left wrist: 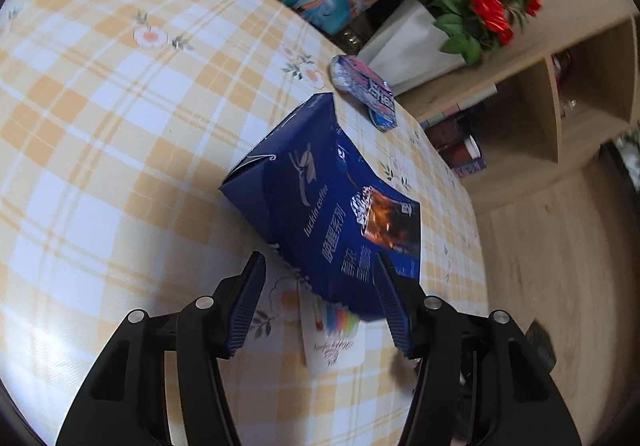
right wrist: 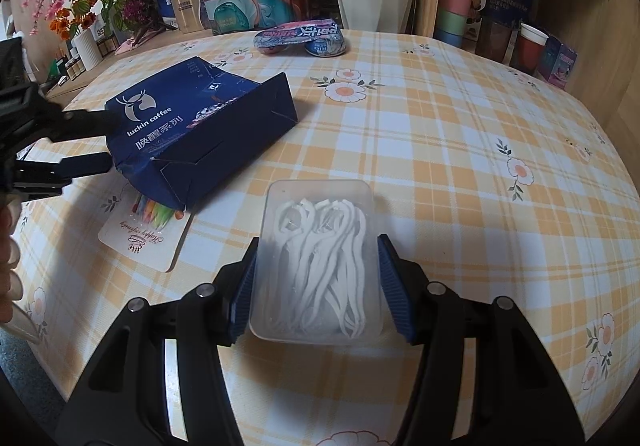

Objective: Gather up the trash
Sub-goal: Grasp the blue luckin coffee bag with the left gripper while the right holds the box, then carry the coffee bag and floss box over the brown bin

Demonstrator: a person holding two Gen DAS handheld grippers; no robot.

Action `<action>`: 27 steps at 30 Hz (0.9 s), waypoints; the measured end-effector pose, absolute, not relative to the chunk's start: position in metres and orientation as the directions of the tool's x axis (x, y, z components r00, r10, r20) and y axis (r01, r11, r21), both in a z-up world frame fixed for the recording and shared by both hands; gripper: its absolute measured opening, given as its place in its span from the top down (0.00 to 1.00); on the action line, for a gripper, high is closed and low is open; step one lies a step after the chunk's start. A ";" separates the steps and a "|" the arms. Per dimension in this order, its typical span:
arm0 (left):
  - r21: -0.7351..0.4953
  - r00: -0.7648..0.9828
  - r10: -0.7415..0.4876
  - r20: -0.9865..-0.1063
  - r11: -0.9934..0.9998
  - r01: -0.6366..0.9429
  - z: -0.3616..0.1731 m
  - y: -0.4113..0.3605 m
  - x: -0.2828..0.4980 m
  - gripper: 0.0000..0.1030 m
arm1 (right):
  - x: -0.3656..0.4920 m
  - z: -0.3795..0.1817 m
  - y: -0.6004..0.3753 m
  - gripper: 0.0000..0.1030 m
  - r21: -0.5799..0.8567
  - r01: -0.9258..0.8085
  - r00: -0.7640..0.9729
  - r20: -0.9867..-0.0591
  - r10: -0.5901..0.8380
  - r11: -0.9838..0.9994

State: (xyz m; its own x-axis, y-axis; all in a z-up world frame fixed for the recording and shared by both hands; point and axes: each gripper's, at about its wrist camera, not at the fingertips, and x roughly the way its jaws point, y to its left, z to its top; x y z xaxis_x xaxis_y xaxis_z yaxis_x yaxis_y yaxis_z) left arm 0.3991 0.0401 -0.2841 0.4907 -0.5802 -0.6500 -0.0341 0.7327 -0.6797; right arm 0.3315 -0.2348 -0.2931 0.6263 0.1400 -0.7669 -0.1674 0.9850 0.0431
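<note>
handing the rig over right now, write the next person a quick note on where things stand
Left gripper: open, jaws at the mouth end of the blue luckin coffee paper bag, which lies on its side on the checked tablecloth.
Right gripper: shut on the clear plastic box of floss picks, held low over the table.
Still out: the candle card, partly under the bag, and the crumpled snack wrapper at the far edge.
Done: nothing visibly in the bag yet.
Left: bag the box, card and wrapper.

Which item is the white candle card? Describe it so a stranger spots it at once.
On the yellow checked tablecloth, find the dark blue paper coffee bag lying on its side. The flat white card of coloured candles lies partly under its open end, the only flat white thing beside it.
</note>
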 end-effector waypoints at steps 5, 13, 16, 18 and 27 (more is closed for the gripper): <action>-0.722 0.482 -0.616 -0.623 0.690 -0.052 -0.295 0.034 0.406 0.59 | 0.331 -0.293 -0.235 0.44 0.047 -0.174 0.626 -0.765 0.147 0.984; -0.777 0.510 -0.642 -0.573 0.624 -0.088 -0.308 0.034 0.415 0.68 | 0.331 -0.293 -0.235 0.44 0.047 -0.174 0.626 -0.765 0.147 0.984; -0.780 0.512 -0.639 -0.574 0.617 -0.105 -0.312 0.038 0.417 0.79 | 0.331 -0.294 -0.235 0.44 0.045 -0.174 0.627 -0.765 0.146 0.984; -0.779 0.536 -0.627 -0.565 0.620 -0.096 -0.309 0.042 0.415 0.81 | 0.331 -0.294 -0.235 0.44 0.048 -0.174 0.626 -0.765 0.148 0.984; -0.706 0.664 -0.552 -0.504 0.707 0.051 -0.244 0.060 0.385 0.88 | 0.332 -0.293 -0.237 0.44 0.068 -0.177 0.625 -0.763 0.165 0.982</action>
State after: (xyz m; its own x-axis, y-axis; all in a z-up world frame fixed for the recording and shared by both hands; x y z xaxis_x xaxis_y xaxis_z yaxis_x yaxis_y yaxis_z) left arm 0.3848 0.0599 -0.2436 0.6645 -0.5518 -0.5040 0.0515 0.7066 -0.7058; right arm 0.3316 -0.2373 -0.2933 0.6250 0.1654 -0.7629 -0.1768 0.9819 0.0680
